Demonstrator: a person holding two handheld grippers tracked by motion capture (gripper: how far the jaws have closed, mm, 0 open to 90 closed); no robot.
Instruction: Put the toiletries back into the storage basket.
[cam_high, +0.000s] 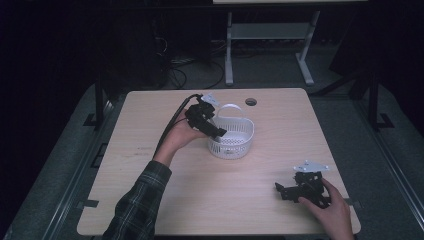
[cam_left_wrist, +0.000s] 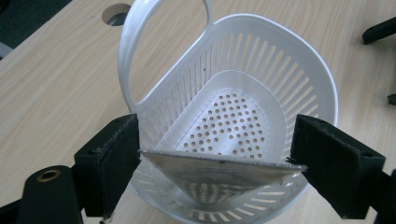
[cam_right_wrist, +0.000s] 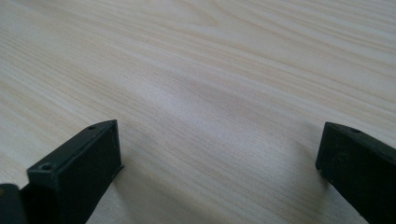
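A white slotted basket (cam_high: 246, 141) with a hoop handle stands in the middle of the wooden table (cam_high: 150, 125). My left gripper (cam_high: 220, 132) reaches over the basket's near-left rim. In the left gripper view the basket (cam_left_wrist: 280, 79) lies straight below, its perforated bottom bare. My left gripper (cam_left_wrist: 217, 149) is shut on a flat silver packet (cam_left_wrist: 219, 170) with a serrated top edge, held just above the basket's near rim. My right gripper (cam_high: 281, 190) rests low at the table's front right, open, with bare wood between its jaws (cam_right_wrist: 219, 149).
A round cable hole (cam_high: 251, 102) sits in the table behind the basket. A cable (cam_high: 172, 125) trails from the left gripper toward the back left. Beyond the table stand a white desk frame (cam_high: 230, 50) and dark floor.
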